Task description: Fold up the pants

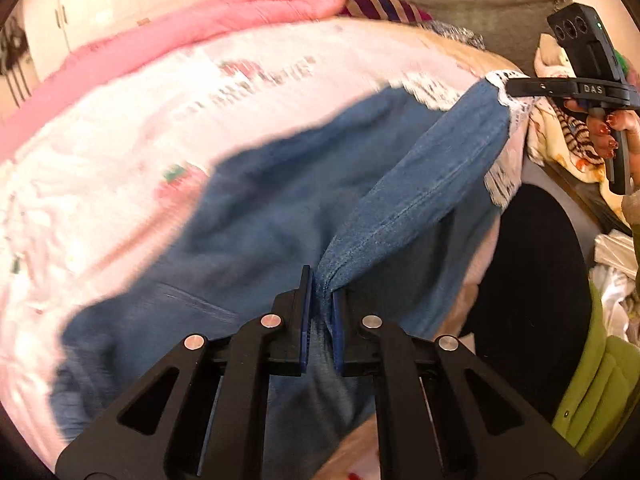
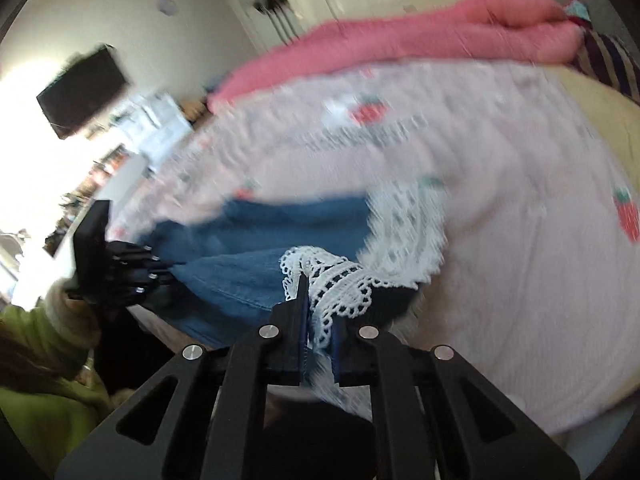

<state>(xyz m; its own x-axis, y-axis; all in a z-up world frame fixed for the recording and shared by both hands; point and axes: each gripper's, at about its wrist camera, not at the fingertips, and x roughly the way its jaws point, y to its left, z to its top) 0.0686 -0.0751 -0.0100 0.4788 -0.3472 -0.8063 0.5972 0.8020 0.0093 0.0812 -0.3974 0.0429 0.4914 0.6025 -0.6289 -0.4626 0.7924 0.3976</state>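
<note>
Left wrist view, jaws clenched on denim pants (image 1: 420,184), right jaws clenching their lace hem (image 2: 336,284).

Black two-finger left gripper (image 1: 320,300) and right gripper (image 2: 318,320) with blue pads and silver pivot screws; "DAS" lettering marks one handle. The person wears a lime-green sleeve (image 2: 44,344), red-painted nails visible.

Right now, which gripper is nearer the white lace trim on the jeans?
Right. The right gripper is clamped on the lace trim itself; the left gripper pinches the denim at the other end of the stretched leg.
</note>
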